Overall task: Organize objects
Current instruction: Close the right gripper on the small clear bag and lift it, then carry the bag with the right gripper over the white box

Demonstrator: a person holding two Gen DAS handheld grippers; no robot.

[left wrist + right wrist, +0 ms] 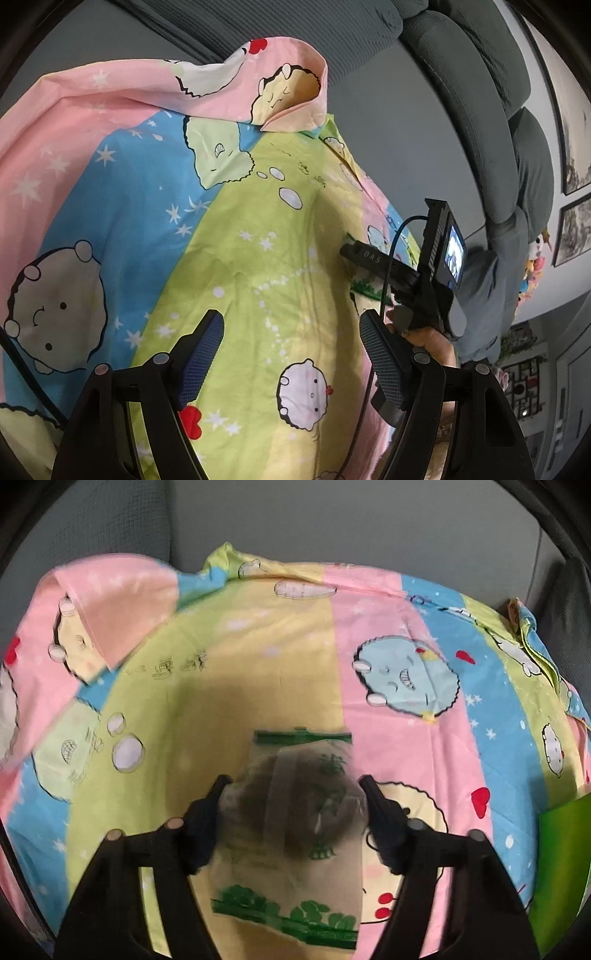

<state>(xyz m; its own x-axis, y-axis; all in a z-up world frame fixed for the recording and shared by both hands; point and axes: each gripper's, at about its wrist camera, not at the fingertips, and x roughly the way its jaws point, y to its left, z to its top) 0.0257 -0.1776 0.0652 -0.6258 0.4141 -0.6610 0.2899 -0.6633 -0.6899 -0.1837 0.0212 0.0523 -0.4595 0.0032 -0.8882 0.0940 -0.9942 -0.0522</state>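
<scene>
The clear plastic bag (291, 812) lies flat on the cartoon-print sheet (388, 635) directly between the fingers of the right gripper (293, 786), its long axis running straight ahead along them, so the right hand is far the nearer. That gripper's jaws stand wide and I cannot tell whether they touch the bag. The bag is translucent with green printed bands and something dark inside, while the left gripper (291, 321) hovers over the sheet, wide and empty.
</scene>
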